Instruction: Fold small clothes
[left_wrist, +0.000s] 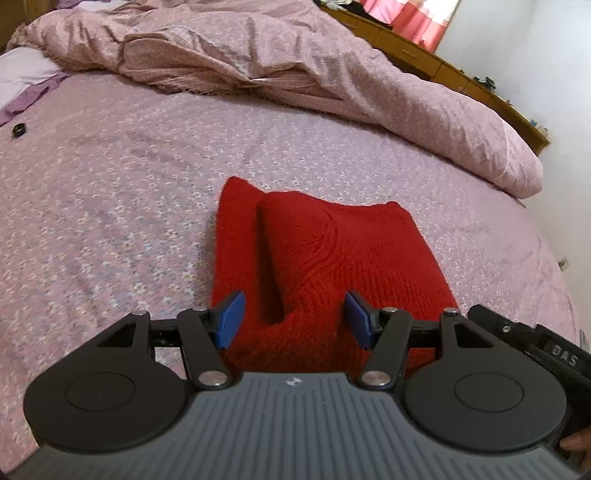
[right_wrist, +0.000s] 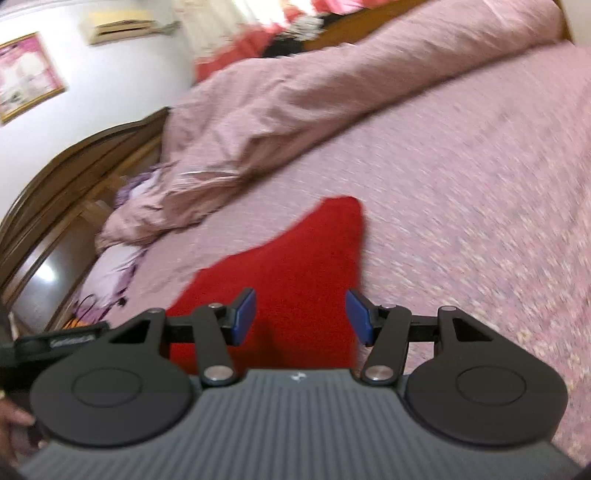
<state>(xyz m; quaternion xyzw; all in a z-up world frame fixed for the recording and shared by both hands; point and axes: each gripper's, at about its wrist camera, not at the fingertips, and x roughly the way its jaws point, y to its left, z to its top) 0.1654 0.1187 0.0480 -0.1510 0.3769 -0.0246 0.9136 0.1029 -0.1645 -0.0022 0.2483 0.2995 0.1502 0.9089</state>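
Sweater (left_wrist: 332, 266), red, folded, long axis running away across the bed (left_wrist: 110, 184); bare sheet all round. Left hand-held gripper (left_wrist: 293, 319) and right hand-held gripper (right_wrist: 300, 317) gape half-wide, holding nothing.

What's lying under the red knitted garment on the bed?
The red knitted garment lies on the floral pink bedsheet, which shows all around it. Whatever might sit directly beneath the folded layers is covered.

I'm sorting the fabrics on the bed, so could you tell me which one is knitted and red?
The red knit garment, lying folded on the floral bedsheet beneath both grippers; the crumpled duvet behind is pink.
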